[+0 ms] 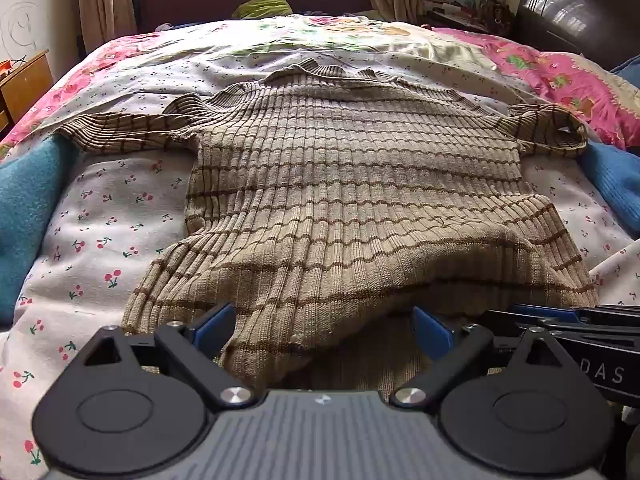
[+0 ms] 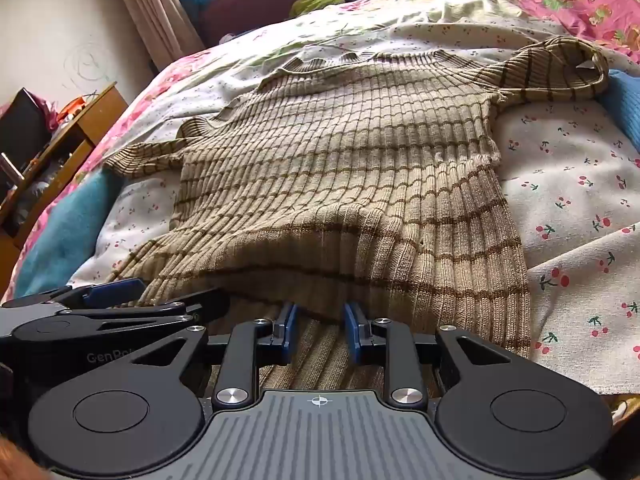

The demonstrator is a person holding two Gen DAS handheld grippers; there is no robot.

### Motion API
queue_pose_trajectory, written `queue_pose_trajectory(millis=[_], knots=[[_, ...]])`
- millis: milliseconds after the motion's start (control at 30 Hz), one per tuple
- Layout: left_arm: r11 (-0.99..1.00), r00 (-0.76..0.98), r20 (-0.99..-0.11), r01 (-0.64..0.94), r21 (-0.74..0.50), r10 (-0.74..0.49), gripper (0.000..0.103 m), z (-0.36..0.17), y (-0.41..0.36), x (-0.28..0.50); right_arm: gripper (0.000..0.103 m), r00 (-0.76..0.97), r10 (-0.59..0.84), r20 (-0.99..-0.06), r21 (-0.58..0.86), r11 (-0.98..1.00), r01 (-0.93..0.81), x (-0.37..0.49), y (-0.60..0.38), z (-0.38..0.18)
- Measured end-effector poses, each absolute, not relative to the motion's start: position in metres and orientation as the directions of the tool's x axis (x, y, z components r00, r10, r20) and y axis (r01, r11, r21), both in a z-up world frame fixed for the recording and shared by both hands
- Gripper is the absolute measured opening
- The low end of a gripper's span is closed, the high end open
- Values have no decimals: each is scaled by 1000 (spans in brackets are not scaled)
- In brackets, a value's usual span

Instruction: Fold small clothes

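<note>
1. Now the sweater (image 1: 352, 184) lies spread flat on the bed (image 1: 120, 208), hem nearest, its near edge humped.
2. Left gripper (image 1: 324, 328) is spread wide, holding nothing; right gripper (image 2: 320, 328) stands partly parted over the hem, unclamped.
3. Judged: the first fold is starting; next, pinch the hem.

From my left camera I see the striped tan sweater (image 1: 352, 184) spread flat on the cherry-print sheet (image 1: 112, 220), collar away from me. My left gripper (image 1: 324, 326) stands wide open at the near hem, which bunches between its blue pads (image 1: 214, 326). The right gripper (image 1: 560, 320) sits just alongside.
</note>
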State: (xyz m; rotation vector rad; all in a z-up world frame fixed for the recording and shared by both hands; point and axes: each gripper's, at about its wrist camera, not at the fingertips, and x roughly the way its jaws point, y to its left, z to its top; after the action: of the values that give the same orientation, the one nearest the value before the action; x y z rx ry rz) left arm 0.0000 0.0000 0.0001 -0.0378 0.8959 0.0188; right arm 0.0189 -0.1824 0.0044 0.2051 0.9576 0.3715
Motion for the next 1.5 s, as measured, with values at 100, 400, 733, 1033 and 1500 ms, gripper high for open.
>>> queue_pose_trajectory(millis=[100,400,733,1033,1500], knots=[[999,625,-781,-32,-26,0,103,0,0,0,26,520,397,-757,332,918,-217,19,-182,4],[999,621,-784,-32,-32,-5,103,0,1,0,26,517,399,-758,335,917,-216,21,-182,4],[999,618,-786,-32,-37,-9,103,-1,-1,0,26,514,399,-759,337,917,-214,22,-182,4],[999,618,-786,-33,-38,-10,103,-1,-1,0,26,512,399,-761,337,917,-213,20,-184,-1],[999,618,-786,-30,-37,-11,103,-4,-4,0,26,508,400,-763,339,917,-211,20,-186,-3]])
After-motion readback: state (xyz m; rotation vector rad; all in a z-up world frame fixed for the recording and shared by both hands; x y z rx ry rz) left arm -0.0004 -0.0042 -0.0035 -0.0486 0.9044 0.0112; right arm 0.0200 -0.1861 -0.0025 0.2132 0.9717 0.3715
